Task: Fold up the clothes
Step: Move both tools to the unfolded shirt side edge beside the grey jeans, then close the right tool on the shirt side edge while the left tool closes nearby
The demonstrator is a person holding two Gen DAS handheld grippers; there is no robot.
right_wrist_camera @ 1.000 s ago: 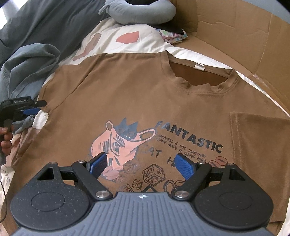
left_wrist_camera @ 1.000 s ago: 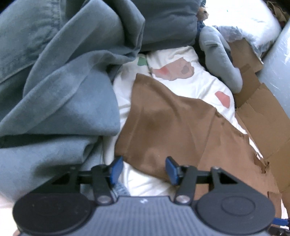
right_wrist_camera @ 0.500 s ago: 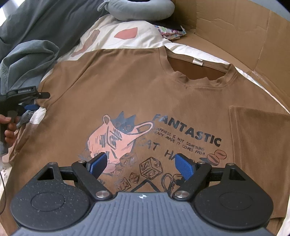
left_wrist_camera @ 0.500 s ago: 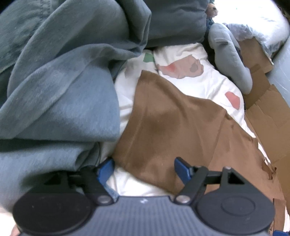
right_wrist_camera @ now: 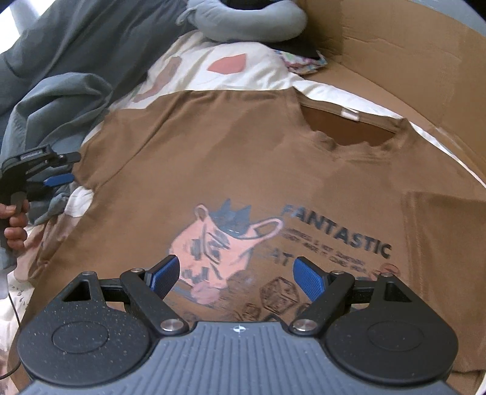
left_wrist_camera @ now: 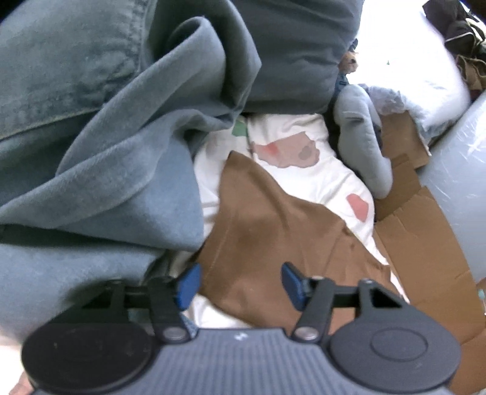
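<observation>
A brown T-shirt [right_wrist_camera: 243,158] with a pink cat print and the word FANTASTIC lies face up on a white patterned bedsheet [right_wrist_camera: 243,63]. Its right sleeve is folded in over the body [right_wrist_camera: 440,231]. My right gripper [right_wrist_camera: 235,275] is open above the print, holding nothing. My left gripper [left_wrist_camera: 238,284] is open with its blue fingers on either side of the left sleeve's hem [left_wrist_camera: 258,243]. In the right wrist view the left gripper [right_wrist_camera: 57,173] sits at the sleeve edge, held by a hand.
A pile of grey-blue clothes [left_wrist_camera: 106,152] crowds the left side, right beside the sleeve. A grey neck pillow [right_wrist_camera: 246,21] lies beyond the collar. Cardboard sheets [right_wrist_camera: 395,60] line the bed's far and right sides. A white pillow [left_wrist_camera: 410,54] lies at the back.
My left gripper has opened wider and edged forward onto the sleeve hem. My right gripper has drifted slightly back and down over the print, still open.
</observation>
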